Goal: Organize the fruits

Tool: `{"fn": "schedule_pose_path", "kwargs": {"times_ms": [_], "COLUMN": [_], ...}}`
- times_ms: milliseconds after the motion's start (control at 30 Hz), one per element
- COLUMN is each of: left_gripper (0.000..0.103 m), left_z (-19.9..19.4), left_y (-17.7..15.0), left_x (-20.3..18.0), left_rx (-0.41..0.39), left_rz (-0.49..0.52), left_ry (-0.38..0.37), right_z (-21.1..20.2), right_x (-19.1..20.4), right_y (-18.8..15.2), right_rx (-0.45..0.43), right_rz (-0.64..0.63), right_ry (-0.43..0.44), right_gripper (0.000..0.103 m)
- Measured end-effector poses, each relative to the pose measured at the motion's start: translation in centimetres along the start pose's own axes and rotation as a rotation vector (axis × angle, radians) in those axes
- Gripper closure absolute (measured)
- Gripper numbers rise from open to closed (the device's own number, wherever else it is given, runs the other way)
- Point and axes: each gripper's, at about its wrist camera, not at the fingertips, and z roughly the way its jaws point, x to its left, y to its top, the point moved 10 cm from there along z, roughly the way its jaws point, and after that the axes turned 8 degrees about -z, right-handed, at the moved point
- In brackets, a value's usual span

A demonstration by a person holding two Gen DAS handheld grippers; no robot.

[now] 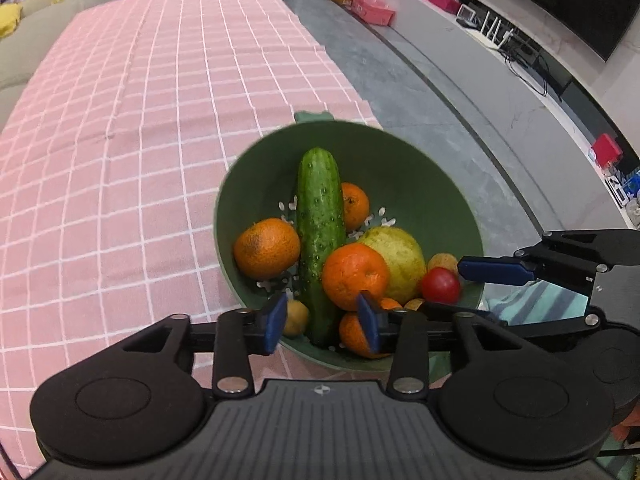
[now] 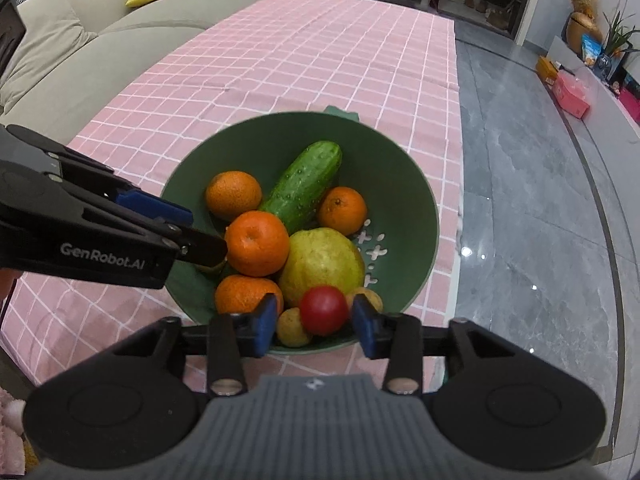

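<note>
A green colander bowl (image 1: pixel 400 152) (image 2: pixel 408 184) stands on the pink checked tablecloth. It holds a cucumber (image 1: pixel 320 224) (image 2: pixel 304 184), several oranges (image 1: pixel 354 276) (image 2: pixel 258 242), a yellow-green guava (image 1: pixel 400 260) (image 2: pixel 322 264), a red tomato (image 1: pixel 440 285) (image 2: pixel 324 310) and small yellow fruits (image 2: pixel 292 328). My left gripper (image 1: pixel 322 322) is open over the bowl's near rim, above the cucumber's end. My right gripper (image 2: pixel 314 326) is open with its fingers either side of the tomato. Neither holds anything.
The tablecloth (image 1: pixel 140 140) (image 2: pixel 320 48) stretches far behind the bowl. The table's grey bare edge (image 2: pixel 520 200) lies to the right. A beige sofa (image 2: pixel 80 40) with a yellow cushion stands at the left. Boxes (image 1: pixel 372 6) sit on a ledge beyond.
</note>
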Motion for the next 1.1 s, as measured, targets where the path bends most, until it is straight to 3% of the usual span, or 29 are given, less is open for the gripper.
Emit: {"fn": "schedule_pose_path", "kwargs": {"times_ms": [233,367,500,600,700,800,900,1100], "left_gripper": [0.045,0.039,0.038,0.037,0.037,0.033,0.021,0.015], "left_z": [-3.8,-7.0,-10.2,-11.9,-13.4,-14.5,-15.1,-14.9], "left_y": [1.0,1.8,2.3,2.5,2.2,1.7,0.8,-1.3], "left_x": [-0.2,-0.4,-0.2,-0.1,-0.1,-0.4,-1.1,-1.5], "left_rx": [-0.117,-0.235,-0.338,-0.385,-0.429,-0.461,-0.502,-0.514], "left_rz": [0.008,-0.001,-0.017,-0.002,0.017,0.032,0.075,0.085], "left_ry": [0.007,0.014,0.021,0.055,0.09,0.102,0.128,0.193], "right_z": [-2.5,-5.2,-8.3,-10.6,-12.4,-13.7,-14.5,-14.7], "right_x": [-0.1,-0.4,-0.5,-0.3,0.4,1.6,2.9,4.6], "right_y": [1.1,2.3,3.3,3.8,3.8,3.2,2.2,0.0], "right_rx": [-0.07,-0.158,-0.254,-0.321,-0.372,-0.397,-0.405,-0.379], "right_rz": [0.018,0.055,0.102,0.135,0.163,0.175,0.172,0.19], "right_ry": [-0.027,-0.065,-0.093,-0.112,-0.104,-0.094,-0.084,-0.082], "right_gripper": [0.061,0.044,0.035,0.022,0.02,0.015,0.014,0.009]}}
